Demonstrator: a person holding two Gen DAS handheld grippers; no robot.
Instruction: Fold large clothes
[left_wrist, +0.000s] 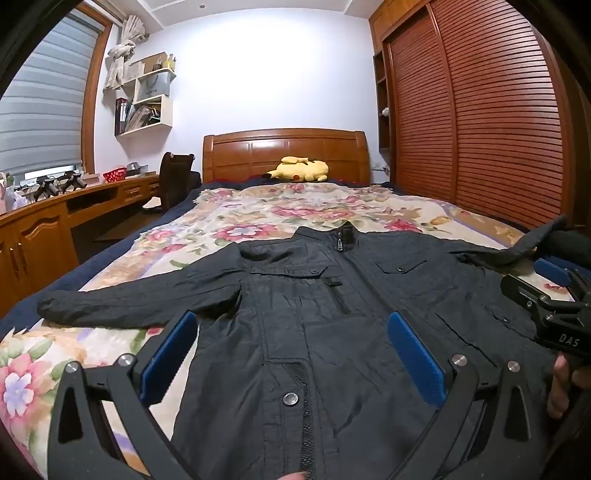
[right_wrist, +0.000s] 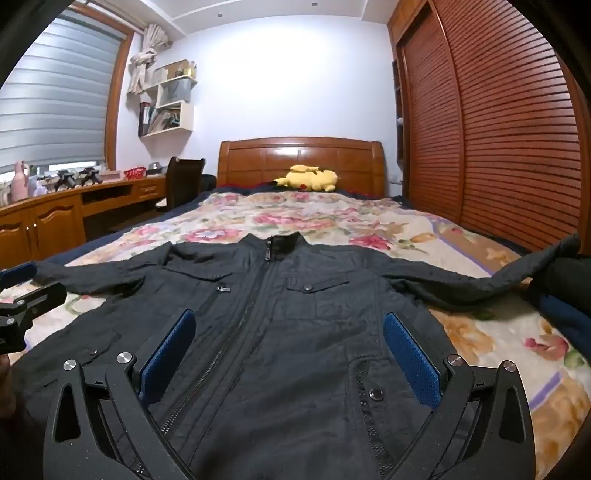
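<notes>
A floral-quilted bed (left_wrist: 110, 350) carries a dark jacket (left_wrist: 332, 314), front up and zipped, sleeves spread, collar toward the headboard (left_wrist: 286, 153). A yellow plush (left_wrist: 299, 170) lies beyond the jacket by the headboard. Above the jacket's hem, the left gripper (left_wrist: 293, 363) and right gripper (right_wrist: 290, 360) hover, jaws wide apart, holding nothing.

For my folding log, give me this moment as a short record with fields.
garment: dark jacket, front up, zipped, spread flat
sleeves: both stretched out sideways
surface: floral bedspread
left tongs: open, over the jacket's lower front, holding nothing
right tongs: open, over the jacket's lower front, holding nothing
by headboard: yellow plush toy
fold: not started
</notes>
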